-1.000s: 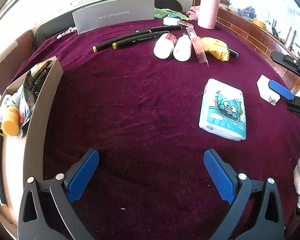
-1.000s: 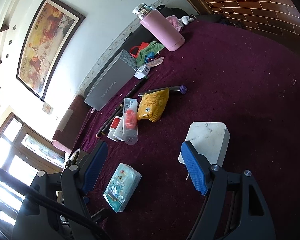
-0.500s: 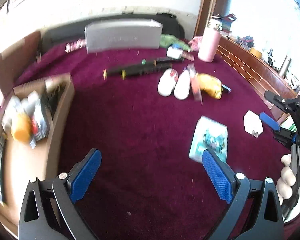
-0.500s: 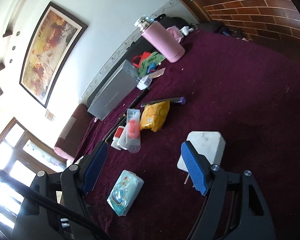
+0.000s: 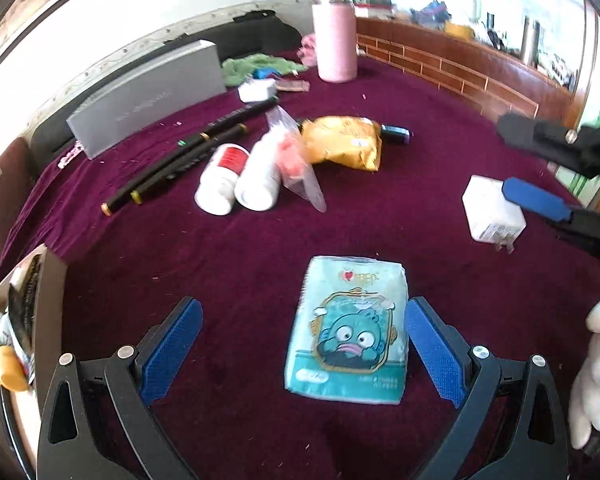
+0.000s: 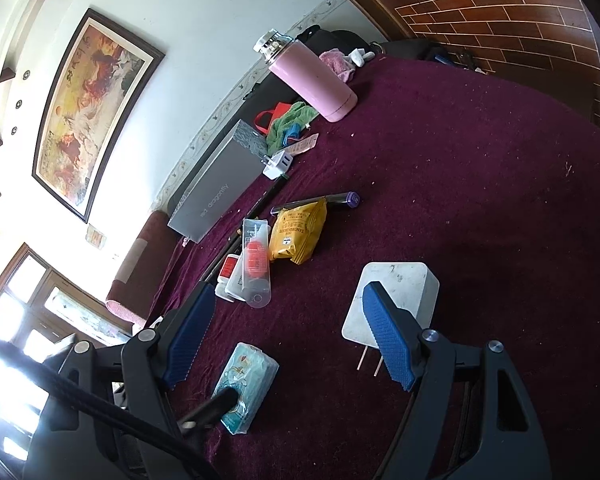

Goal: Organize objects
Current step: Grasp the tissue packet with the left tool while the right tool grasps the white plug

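Left wrist view, left to right. Cardboard box (image 5: 50,304) at the left edge of the maroon cloth-covered table (image 5: 440,120), holding a black packet and an orange item. Left gripper (image 5: 300,344) low over the near edge, jaws spread wide; the teal tissue pack (image 5: 350,330) lies flat between them, close against the right jaw, whether it touches is unclear; well clear of the left jaw. Farther back: grey box (image 5: 148,96) standing at the far edge, two black markers (image 5: 180,160) lying diagonal, two white bottles (image 5: 240,180) on their sides touching each other, a clear packet (image 5: 296,160) leaning over them, yellow snack bag (image 5: 344,142) just beside. Pink flask (image 5: 336,44) upright near the far edge. White charger (image 5: 492,210) toward the right edge; right gripper (image 5: 540,168) reaches in there, its lower blue pad overlapping the charger's right side.

Right wrist view: right gripper (image 6: 288,328) jaws spread, pinching nothing. Tissue pack (image 6: 246,384) lies near its left jaw, with a black fingertip of the left gripper (image 6: 216,404) over its near end. Charger (image 6: 396,296) flat on the cloth, prongs toward the camera, partly behind the right jaw; contact cannot be told.
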Motion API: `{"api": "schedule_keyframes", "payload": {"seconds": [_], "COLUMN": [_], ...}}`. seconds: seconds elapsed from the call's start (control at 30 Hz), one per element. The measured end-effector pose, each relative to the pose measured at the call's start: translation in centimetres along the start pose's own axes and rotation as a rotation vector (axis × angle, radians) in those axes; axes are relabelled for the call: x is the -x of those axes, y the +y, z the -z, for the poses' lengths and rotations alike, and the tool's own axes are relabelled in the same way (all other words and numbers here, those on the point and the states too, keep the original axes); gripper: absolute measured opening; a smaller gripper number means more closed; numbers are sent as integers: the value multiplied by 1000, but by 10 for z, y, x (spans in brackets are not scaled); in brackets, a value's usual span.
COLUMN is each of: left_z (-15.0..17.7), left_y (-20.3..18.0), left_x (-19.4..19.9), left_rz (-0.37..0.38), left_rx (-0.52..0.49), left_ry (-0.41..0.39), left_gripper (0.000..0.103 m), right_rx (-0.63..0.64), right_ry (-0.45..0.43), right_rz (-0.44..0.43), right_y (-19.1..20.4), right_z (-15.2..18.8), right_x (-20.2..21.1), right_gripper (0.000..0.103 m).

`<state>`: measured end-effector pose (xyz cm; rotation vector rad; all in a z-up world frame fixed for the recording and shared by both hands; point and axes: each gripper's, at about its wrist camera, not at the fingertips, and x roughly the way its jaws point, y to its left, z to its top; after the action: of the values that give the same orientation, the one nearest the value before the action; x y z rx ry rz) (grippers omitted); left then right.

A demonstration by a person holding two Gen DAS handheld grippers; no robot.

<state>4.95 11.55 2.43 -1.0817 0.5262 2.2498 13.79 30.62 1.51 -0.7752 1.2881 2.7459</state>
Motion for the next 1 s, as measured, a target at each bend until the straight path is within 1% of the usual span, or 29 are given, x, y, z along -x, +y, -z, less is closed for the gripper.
{"api": "schedule_keyframes", "payload": {"seconds": [0.13, 0.17, 0.2, 0.23, 0.27, 0.3, 0.33, 0.37, 0.5, 0.53, 0.67, 0.7, 0.77, 0.8, 0.83, 0.93, 1.0], "left_z": [3, 4, 4, 4, 4, 2, 1, 1, 6, 8, 22, 23, 32, 35, 40, 50, 58], "left_y": [-10, -10, -8, -6, -5, -5, -3, 2, 23, 28, 47, 54, 64, 68, 73, 83, 90], "left_x": [-14, -14, -15, -14, -11, -7, -6, -3, 18, 26, 65, 71, 82, 86, 90, 101, 108], "left_rz": [43, 57, 76, 74, 73, 76, 79, 108, 190, 204, 208, 206, 217, 218, 214, 190, 179], "left_rx": [-10, 6, 25, 38, 40, 36, 43, 75, 190, 211, 247, 258, 288, 300, 311, 323, 333], "left_ry": [62, 53, 62, 61, 56, 50, 60, 67, 22, 3, -75, -84, -98, -105, -110, -132, -137], "left_gripper": [98, 95, 93, 84, 59, 42, 40, 38, 38, 38, 38, 38, 39, 39, 39, 39, 39], "right_rx": [-3, -3, -3, -3, -3, -3, -5, -7, -19, -30, -80, -82, -60, -36, -5, 56, 99], "right_ry": [7, 4, 2, 1, 3, 5, 7, 10, 3, -12, -26, -27, 2, 24, 62, 129, 160], "right_rz": [0, 3, 6, 10, 16, 22, 28, 34, 34, 40, 50, 69, 186, 230, 287, 376, 469], "right_y": [-1, -1, -1, -2, -2, -3, -3, -4, -7, -9, -13, -13, -10, -9, -7, 0, 3], "right_z": [1, 1, 1, 1, 1, 1, 1, 1, 0, -1, -4, -5, -11, -13, -16, -17, -15], "right_x": [-2, -1, -1, -1, -2, -2, -3, -4, -3, 1, 19, 23, 25, 22, 14, -7, -24], "right_gripper": [76, 76, 76, 76, 76, 76, 76, 76, 76, 76, 76, 76, 77, 77, 77, 76, 76]}}
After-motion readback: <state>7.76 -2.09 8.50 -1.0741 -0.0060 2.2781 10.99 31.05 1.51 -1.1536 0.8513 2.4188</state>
